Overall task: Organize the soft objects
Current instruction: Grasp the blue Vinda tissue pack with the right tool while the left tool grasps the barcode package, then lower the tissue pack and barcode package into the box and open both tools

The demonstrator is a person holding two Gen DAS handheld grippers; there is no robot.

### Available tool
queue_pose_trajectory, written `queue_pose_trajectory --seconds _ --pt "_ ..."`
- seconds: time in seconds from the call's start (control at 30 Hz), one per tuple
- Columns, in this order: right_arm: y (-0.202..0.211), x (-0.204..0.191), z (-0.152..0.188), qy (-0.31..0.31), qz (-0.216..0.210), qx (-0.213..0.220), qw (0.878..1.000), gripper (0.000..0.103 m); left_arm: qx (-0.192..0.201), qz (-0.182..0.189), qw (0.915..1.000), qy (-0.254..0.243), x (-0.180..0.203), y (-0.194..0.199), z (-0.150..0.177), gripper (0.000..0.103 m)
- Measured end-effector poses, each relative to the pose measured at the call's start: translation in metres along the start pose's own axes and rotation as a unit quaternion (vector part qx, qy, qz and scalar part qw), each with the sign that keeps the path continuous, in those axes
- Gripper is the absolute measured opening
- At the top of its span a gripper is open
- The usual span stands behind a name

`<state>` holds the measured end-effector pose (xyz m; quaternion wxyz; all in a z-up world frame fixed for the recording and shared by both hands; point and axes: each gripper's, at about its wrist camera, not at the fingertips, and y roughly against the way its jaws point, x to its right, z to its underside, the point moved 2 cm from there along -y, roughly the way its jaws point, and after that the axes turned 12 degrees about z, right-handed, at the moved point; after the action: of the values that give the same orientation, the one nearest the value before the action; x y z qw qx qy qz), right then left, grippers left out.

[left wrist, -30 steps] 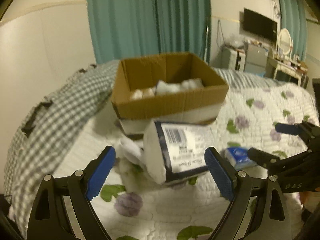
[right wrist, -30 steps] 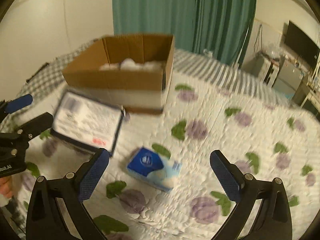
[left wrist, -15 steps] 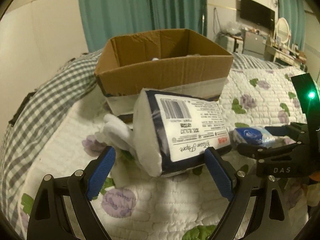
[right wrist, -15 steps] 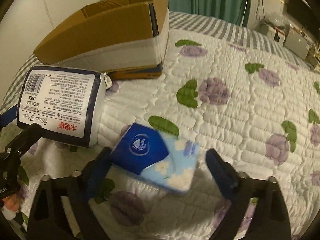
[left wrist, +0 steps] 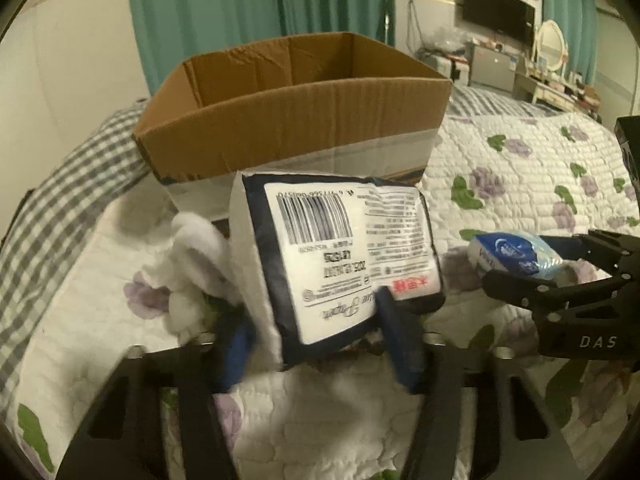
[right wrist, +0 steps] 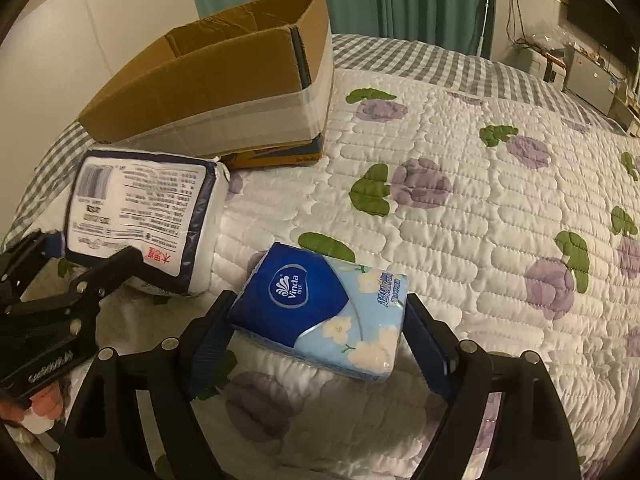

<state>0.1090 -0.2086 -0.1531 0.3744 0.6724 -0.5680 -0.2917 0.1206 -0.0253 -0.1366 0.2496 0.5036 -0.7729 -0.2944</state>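
Note:
A white tissue pack with a navy border and barcode (left wrist: pixel 344 256) lies on the quilt in front of an open cardboard box (left wrist: pixel 292 120). My left gripper (left wrist: pixel 320 344) is closed on the pack's near end, its blue pads pressing both sides. The pack also shows in the right wrist view (right wrist: pixel 140 216). A blue Vinda tissue pack (right wrist: pixel 320 312) lies on the quilt between the pads of my right gripper (right wrist: pixel 320 340), which touch its sides. It shows in the left wrist view (left wrist: pixel 516 252) too. A white fluffy item (left wrist: pixel 192 252) lies left of the barcode pack.
The floral quilt (right wrist: pixel 460 208) covers the bed, with a grey checked blanket (left wrist: pixel 48 208) at the left and back. Green curtains (left wrist: pixel 260 12), a wall TV (left wrist: pixel 498 20) and a dresser with a mirror (left wrist: pixel 552 52) stand beyond the bed.
Both grippers moved forward and down onto their packs. The left jaws closed from wide open onto the barcode pack; the right jaws closed in on the blue pack.

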Motion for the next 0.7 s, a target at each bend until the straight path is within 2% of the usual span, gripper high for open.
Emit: queue_pose_trajectory --seconds 0.1,0.33,0.53,0.7 --pt "0.006 -0.004 0.001 0.003 0.001 0.009 1.000 0.081 -0.004 0.009 0.9999 0.010 -0.003 0.005 0.001 0.041" --pt "0.044 -0.005 -0.001 0.008 0.004 0.050 0.999 0.081 0.023 -0.002 0.9997 -0.007 0.012 0.046 -0.006 0.040" --pt "0.104 0.002 -0.020 0.006 0.003 0.107 0.994 0.081 0.081 -0.006 0.9962 -0.031 0.028 0.102 -0.034 0.040" --pt "0.156 0.011 -0.049 0.007 0.009 0.157 0.988 0.081 0.128 -0.009 0.9909 -0.040 0.029 0.147 -0.067 0.040"
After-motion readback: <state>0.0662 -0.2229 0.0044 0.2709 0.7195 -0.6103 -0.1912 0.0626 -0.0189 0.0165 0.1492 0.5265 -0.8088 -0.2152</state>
